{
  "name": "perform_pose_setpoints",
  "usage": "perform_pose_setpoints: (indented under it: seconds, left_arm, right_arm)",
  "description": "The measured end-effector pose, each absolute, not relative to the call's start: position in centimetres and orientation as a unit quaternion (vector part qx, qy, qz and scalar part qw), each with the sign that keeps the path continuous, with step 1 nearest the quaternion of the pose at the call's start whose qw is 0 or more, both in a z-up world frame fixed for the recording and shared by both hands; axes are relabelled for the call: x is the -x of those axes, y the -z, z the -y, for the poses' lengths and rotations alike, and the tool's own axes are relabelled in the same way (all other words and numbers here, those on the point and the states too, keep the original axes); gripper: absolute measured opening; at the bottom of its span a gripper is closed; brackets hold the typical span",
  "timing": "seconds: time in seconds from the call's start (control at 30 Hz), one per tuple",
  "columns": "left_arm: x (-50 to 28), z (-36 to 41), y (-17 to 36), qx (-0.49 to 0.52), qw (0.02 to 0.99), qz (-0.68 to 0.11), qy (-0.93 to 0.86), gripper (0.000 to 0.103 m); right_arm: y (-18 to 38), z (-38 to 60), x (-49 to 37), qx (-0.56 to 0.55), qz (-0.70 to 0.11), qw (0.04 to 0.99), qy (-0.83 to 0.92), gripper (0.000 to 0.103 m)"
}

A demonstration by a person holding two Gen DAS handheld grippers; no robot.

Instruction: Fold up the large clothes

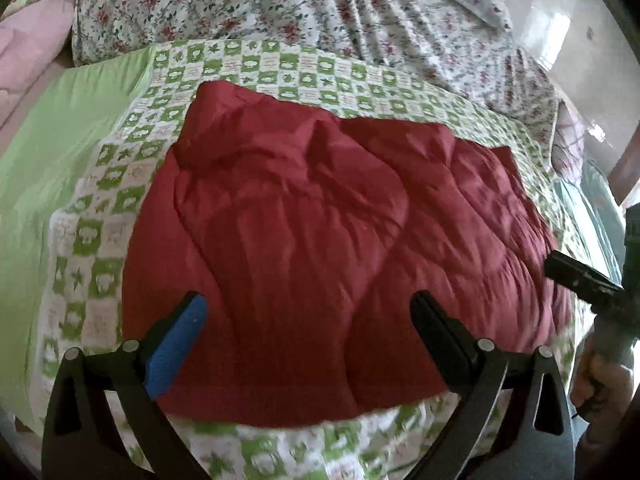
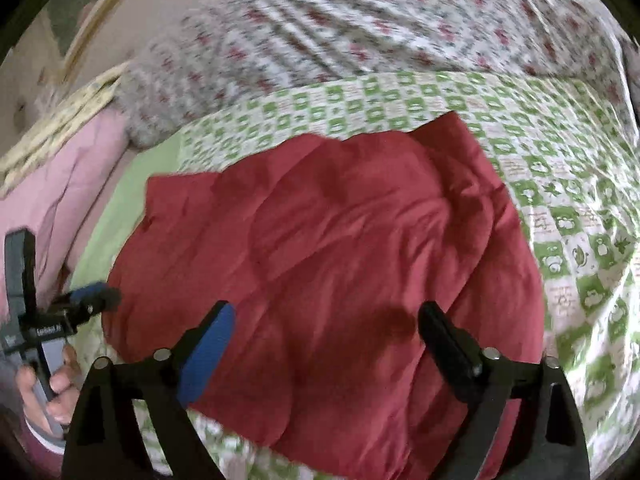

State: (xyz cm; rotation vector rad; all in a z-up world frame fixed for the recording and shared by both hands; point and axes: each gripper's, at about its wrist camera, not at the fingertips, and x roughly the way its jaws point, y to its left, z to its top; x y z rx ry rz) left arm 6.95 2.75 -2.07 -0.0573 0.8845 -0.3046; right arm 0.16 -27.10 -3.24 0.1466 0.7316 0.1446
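Green-and-white checked bedding point(image 1: 120, 168) covers the bed, with a floral quilt point(image 1: 280, 4) heaped at the far side. On it lies the red padded garment point(image 1: 320, 216), spread flat directly ahead of and below both tools, its long axis running crosswise to their fingers. The left hand-held gripper point(image 1: 308, 332) hangs wide and empty over the near hem, and so does the right hand-held gripper point(image 2: 324, 340). Each looks about equally near its own end of the near edge, though motion blur makes that uncertain.
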Motion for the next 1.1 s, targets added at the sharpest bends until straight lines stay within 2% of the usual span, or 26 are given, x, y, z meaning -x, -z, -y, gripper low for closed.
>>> perform_pose_setpoints:
  seconds: [0.07, 0.17, 0.43, 0.57, 0.83, 1.1]
  left_arm:
    - [-6.1, -2.5, 2.6, 0.02, 0.89, -0.432, 0.144, 0.091]
    - [-5.5, -2.4, 3.9, 0.006, 0.888, -0.44, 0.133, 0.09]
    - [-4.1, -1.4, 6.4, -0.054, 0.888, -0.438, 0.13, 0.09]
    - [-4.9, -1.4, 6.9, -0.05, 0.886, -0.442, 0.132, 0.091]
    - [-5.2, -1.2, 7.4, -0.055, 0.887, -0.441, 0.125, 0.094]
    - [-5.3, -1.2, 7.5, -0.053, 0.886, -0.444, 0.121, 0.096]
  right_arm:
    - [3.9, 25.9, 0.4, -0.035, -0.369, 0.927, -0.065, 0.08]
    - [5.9, 25.5, 0.9, 0.012, -0.387, 0.922, -0.027, 0.079]
    - [8.6, 27.9, 2.7, -0.022, -0.397, 0.917, -0.029, 0.079]
    - [8.9, 28.2, 2.7, -0.036, -0.394, 0.918, -0.03, 0.079]
    - [5.7, 27.1, 3.9, -0.041, -0.371, 0.927, -0.038, 0.077]
    - [8.7, 27.9, 1.2, -0.035, -0.392, 0.919, -0.023, 0.079]
